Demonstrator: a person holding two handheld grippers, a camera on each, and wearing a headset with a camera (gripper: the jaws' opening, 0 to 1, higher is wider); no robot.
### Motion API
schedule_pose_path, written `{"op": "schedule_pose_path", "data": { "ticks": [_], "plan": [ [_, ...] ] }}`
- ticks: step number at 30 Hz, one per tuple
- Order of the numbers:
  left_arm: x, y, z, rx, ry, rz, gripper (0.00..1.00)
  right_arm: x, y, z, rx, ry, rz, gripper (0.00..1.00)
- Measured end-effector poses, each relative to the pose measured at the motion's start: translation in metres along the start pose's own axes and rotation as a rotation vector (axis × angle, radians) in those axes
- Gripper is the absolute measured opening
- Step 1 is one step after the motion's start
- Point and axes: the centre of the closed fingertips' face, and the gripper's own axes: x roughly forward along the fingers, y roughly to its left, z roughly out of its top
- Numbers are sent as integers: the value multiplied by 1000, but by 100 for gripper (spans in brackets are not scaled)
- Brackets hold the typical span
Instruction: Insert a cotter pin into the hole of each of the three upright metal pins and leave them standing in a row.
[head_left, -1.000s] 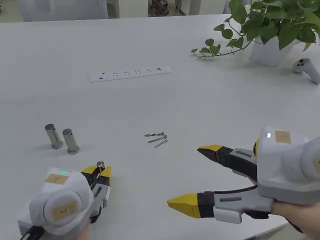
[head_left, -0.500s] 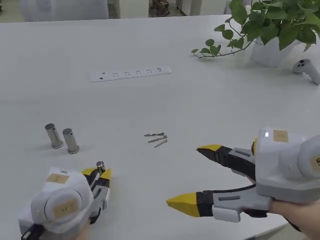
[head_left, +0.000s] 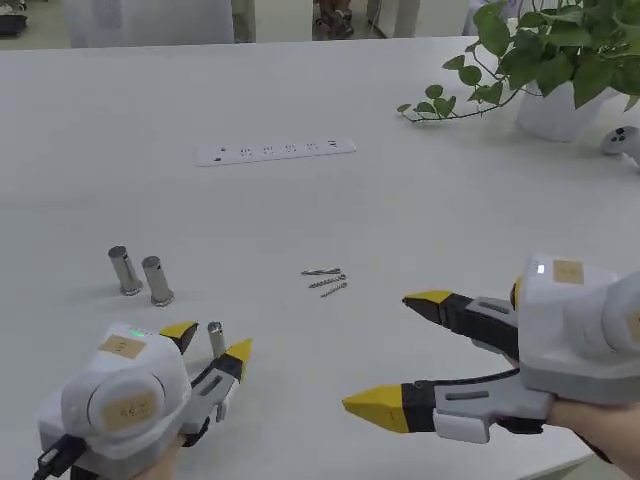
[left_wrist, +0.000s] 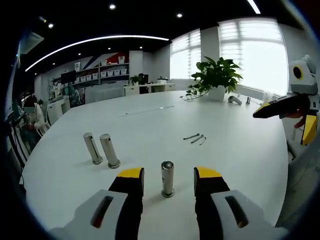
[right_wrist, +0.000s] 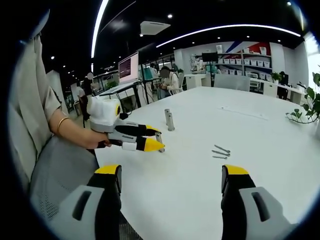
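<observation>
One metal pin (left_wrist: 167, 178) stands upright between the jaws of your left claw (head_left: 210, 340). The claw is parted, with a gap on either side of the pin, and grips nothing. Two more pins (head_left: 125, 270) stand close together just beyond it to the left. The three cotter pins (head_left: 326, 280) lie bunched mid-counter, with bare counter (head_left: 450, 200) all round them. Your right claw (head_left: 398, 353) is spread wide and empty, near the counter's front edge. Further back lie a white power strip (head_left: 275, 151) and a potted plant (head_left: 545, 50). The tan stickers on both claws are too small to read.

The left gripper (left_wrist: 169, 173) has apparently released the metal pin (left_wrist: 167, 181), jaws now apart.
</observation>
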Motion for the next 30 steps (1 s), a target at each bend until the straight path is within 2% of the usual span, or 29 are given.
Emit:
{"op": "schedule_pose_path", "data": {
  "ticks": [6,13,15,22,26,30],
  "plan": [
    [-11,-4,12,40,-16,-47,55,3,-5,4,-13,11,12,83],
    [-26,-11,17,64,-28,-121,72,7,-13,7,-16,23,22,75],
    [-31,-14,18,55,-25,-149,76,9,-16,7,-25,29,20,73],
    [-44,-12,21,39,-36,-196,90,14,-24,9,-52,54,26,67],
    [-49,-10,22,49,-36,-215,95,17,-25,10,-71,70,42,63],
    [-55,-9,20,53,-14,-234,99,21,-28,9,-93,99,61,60]
  ]
}}
